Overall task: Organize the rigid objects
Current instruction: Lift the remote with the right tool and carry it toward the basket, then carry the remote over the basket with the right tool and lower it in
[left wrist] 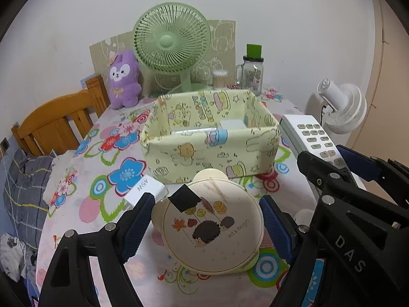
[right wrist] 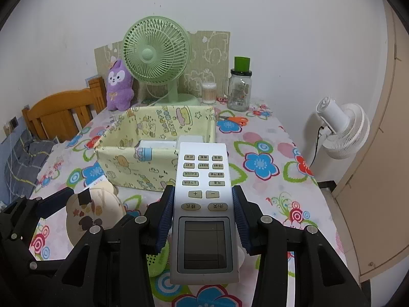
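Observation:
A yellow patterned fabric box (left wrist: 212, 151) stands mid-table, with a white item (left wrist: 231, 124) inside; the box also shows in the right wrist view (right wrist: 143, 168). My left gripper (left wrist: 207, 217) is shut on a round cream case with a hedgehog print (left wrist: 212, 227), its pads against both sides, just in front of the box. My right gripper (right wrist: 203, 212) is shut on a grey-white remote control (right wrist: 204, 204), held above the table beside the box's right front corner. The remote (left wrist: 311, 135) and right gripper also show at the right of the left wrist view.
A white charger (left wrist: 145, 189) lies left of the case. A green mesh item (right wrist: 158, 258) lies under the remote. At the back stand a green fan (left wrist: 171, 38), purple plush (left wrist: 124, 80), glass jar (left wrist: 251, 76), cotton swabs (left wrist: 219, 78) and orange scissors (right wrist: 235, 119). A wooden chair (left wrist: 58, 122) is at left.

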`<control>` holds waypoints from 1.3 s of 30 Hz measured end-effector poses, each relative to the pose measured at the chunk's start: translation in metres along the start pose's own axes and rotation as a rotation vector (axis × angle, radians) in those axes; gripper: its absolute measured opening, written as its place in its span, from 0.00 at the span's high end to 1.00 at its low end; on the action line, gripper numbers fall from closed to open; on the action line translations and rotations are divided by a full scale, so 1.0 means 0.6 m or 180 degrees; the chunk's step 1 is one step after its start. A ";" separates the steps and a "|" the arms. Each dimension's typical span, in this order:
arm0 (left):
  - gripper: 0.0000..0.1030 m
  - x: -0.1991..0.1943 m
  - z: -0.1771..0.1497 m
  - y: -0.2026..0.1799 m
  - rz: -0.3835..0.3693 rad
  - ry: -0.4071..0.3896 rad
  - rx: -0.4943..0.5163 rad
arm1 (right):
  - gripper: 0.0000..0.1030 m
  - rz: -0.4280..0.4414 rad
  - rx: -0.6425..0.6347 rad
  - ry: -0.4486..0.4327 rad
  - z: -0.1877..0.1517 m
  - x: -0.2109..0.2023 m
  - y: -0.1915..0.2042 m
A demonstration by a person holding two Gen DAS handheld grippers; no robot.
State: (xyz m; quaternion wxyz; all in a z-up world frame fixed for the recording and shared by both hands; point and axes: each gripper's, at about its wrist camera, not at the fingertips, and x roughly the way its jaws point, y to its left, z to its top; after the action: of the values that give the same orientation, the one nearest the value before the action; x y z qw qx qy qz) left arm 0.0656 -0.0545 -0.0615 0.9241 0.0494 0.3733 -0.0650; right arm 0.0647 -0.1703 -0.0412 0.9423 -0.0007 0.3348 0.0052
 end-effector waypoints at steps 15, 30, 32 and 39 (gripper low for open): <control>0.18 -0.034 0.039 -0.005 0.0024 -0.0169 0.0029 | 0.54 0.0074 -0.0010 -0.0101 0.041 -0.030 0.001; 0.18 -0.041 0.068 -0.002 0.0017 -0.0278 0.0036 | 0.54 0.0078 -0.0039 -0.0183 0.070 -0.037 0.000; 0.18 -0.038 0.073 -0.002 0.0013 -0.0279 0.0033 | 0.54 0.0076 -0.0041 -0.0187 0.073 -0.036 0.000; 0.18 -0.024 0.088 0.002 0.0023 -0.0295 0.0029 | 0.54 0.0093 -0.0033 -0.0182 0.088 -0.021 0.000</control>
State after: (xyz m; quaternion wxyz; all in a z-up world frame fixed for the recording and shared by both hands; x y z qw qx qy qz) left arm 0.0915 -0.0595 -0.0136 0.9404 0.0519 0.3296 -0.0656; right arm 0.0884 -0.1702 0.0075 0.9513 -0.0006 0.3076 0.0207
